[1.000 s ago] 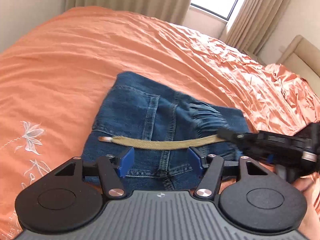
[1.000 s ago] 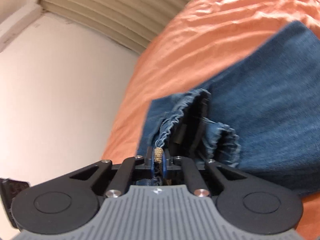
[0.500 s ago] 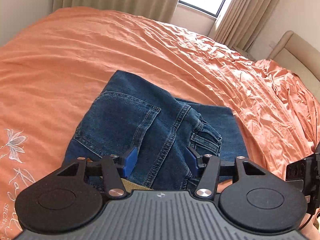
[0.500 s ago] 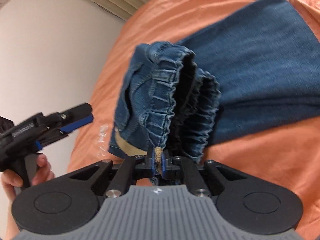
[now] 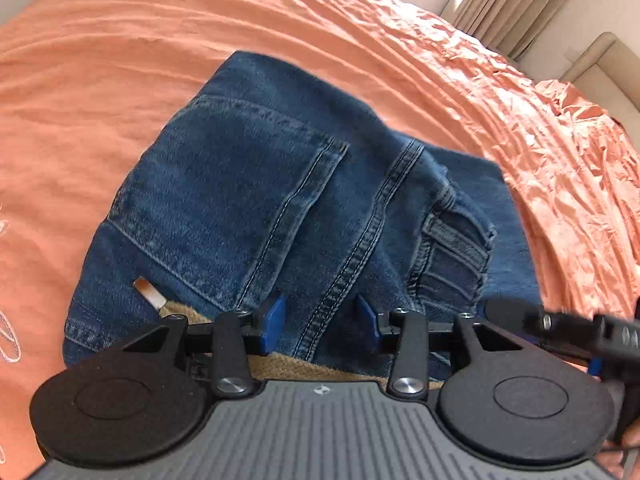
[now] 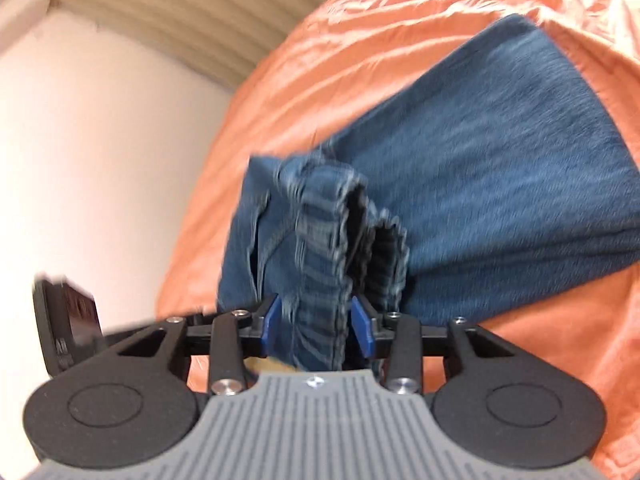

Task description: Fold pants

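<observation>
The blue denim pants point(image 5: 256, 200) lie folded on the orange bedspread point(image 5: 120, 40), back pocket up. A tan drawstring cord point(image 5: 180, 312) with a clear tip lies along their near edge. My left gripper point(image 5: 320, 322) is open, its blue pads straddling the centre seam. My right gripper point(image 6: 316, 326) is open, with the gathered elastic waistband point(image 6: 320, 280) loose between its pads. The right gripper also shows at the lower right of the left wrist view point(image 5: 560, 328). The left gripper shows at the left edge of the right wrist view point(image 6: 68, 320).
The orange bedspread is wrinkled toward the right point(image 5: 560, 140). Beige curtains point(image 5: 500, 0) and a window stand behind the bed. A cream chair point(image 5: 600, 60) is at the far right. A pale wall point(image 6: 100, 160) is beside the bed.
My right gripper has opened and let go of the cord and waistband. My left gripper has moved closer over the pants and stays open.
</observation>
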`<state>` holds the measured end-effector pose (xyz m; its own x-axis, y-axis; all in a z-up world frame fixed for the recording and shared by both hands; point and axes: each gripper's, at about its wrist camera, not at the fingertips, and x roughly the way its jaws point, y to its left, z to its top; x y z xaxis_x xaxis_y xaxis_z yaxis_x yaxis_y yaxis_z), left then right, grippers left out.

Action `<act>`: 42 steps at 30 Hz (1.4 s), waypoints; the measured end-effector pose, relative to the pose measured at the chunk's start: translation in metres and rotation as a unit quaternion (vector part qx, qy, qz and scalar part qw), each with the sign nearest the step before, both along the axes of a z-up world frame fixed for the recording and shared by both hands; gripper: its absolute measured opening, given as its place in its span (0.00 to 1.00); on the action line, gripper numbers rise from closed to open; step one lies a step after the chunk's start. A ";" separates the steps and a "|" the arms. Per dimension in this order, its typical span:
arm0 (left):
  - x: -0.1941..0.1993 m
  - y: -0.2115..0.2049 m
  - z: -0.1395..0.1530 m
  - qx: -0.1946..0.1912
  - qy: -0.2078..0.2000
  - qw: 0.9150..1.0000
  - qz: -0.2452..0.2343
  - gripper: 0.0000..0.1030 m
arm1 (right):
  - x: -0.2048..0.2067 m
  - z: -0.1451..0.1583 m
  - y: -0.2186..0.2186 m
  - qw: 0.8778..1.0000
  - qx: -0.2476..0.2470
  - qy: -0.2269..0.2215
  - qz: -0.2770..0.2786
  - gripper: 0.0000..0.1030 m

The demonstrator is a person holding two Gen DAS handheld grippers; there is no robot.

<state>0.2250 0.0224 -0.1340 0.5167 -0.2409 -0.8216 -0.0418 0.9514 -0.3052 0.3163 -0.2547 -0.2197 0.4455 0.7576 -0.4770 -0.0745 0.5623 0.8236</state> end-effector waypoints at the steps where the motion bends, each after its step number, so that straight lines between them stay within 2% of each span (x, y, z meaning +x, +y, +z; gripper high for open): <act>1: 0.000 0.002 0.003 -0.004 -0.005 1.000 0.000 0.47 | 0.005 -0.004 -0.003 1.000 0.014 0.009 -0.009 0.36; 5: 0.007 0.008 0.015 -0.007 -0.021 1.000 0.002 0.47 | 0.032 -0.021 -0.002 0.997 0.046 0.049 -0.028 0.37; 7: 0.011 0.011 0.017 -0.009 -0.026 1.000 0.005 0.47 | 0.039 -0.032 0.000 0.996 0.056 0.068 -0.033 0.41; 8: 0.013 0.013 0.018 -0.011 -0.028 1.000 0.007 0.47 | 0.030 -0.032 -0.003 0.994 0.068 0.077 -0.036 0.41; 11: 0.020 0.016 0.018 -0.014 -0.029 0.999 0.013 0.47 | 0.037 -0.043 -0.004 0.990 0.093 0.091 -0.047 0.40; 12: 0.022 0.017 0.018 -0.014 -0.028 0.999 0.016 0.47 | 0.038 -0.044 -0.005 0.990 0.097 0.090 -0.051 0.35; 13: 0.023 0.019 0.017 -0.013 -0.026 0.999 0.021 0.47 | 0.039 -0.043 -0.005 0.991 0.092 0.086 -0.052 0.24; 15: 0.027 0.025 0.018 -0.012 -0.026 0.999 0.032 0.47 | 0.039 -0.034 -0.002 0.994 0.071 0.065 -0.048 0.18; 18: 0.024 0.037 0.023 -0.016 -0.039 0.998 0.043 0.47 | 0.035 -0.004 0.006 0.999 0.041 0.013 -0.028 0.15; 24: 0.021 0.065 0.035 -0.022 -0.060 0.995 0.077 0.47 | 0.046 0.091 0.029 0.997 -0.012 -0.075 0.011 0.14; 26: 0.019 0.073 0.041 -0.030 -0.070 0.993 0.087 0.47 | 0.057 0.125 0.038 0.995 -0.027 -0.096 0.021 0.13; 29: 0.018 0.080 0.048 -0.032 -0.082 0.991 0.098 0.47 | 0.071 0.167 0.034 0.990 -0.078 -0.112 0.021 0.13; 31: 0.019 0.083 0.050 -0.034 -0.087 0.991 0.099 0.47 | 0.081 0.181 0.021 0.988 -0.103 -0.116 0.008 0.13; 34: 0.023 0.083 0.045 -0.047 -0.084 0.991 0.092 0.47 | 0.092 0.167 -0.010 0.986 -0.142 -0.080 -0.025 0.13; 36: 0.025 0.081 0.037 -0.051 -0.077 0.992 0.086 0.47 | 0.097 0.134 -0.039 0.984 -0.165 -0.030 -0.055 0.13; 39: 0.028 0.076 0.024 -0.056 -0.062 0.994 0.078 0.47 | 0.099 0.071 -0.064 0.974 -0.205 0.041 -0.084 0.12; 41: 0.028 0.074 0.018 -0.058 -0.055 0.994 0.074 0.47 | 0.097 0.048 -0.074 0.975 -0.194 0.050 -0.096 0.12; 42: 0.028 0.073 0.017 -0.058 -0.053 0.994 0.073 0.47 | 0.095 0.045 -0.076 0.976 -0.185 0.051 -0.100 0.12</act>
<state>0.2526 0.0959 -0.1172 0.6353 -0.2466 -0.7319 -0.1384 0.8960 -0.4220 0.4116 -0.3311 -0.1743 0.5028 0.4278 -0.7511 0.1378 0.8181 0.5582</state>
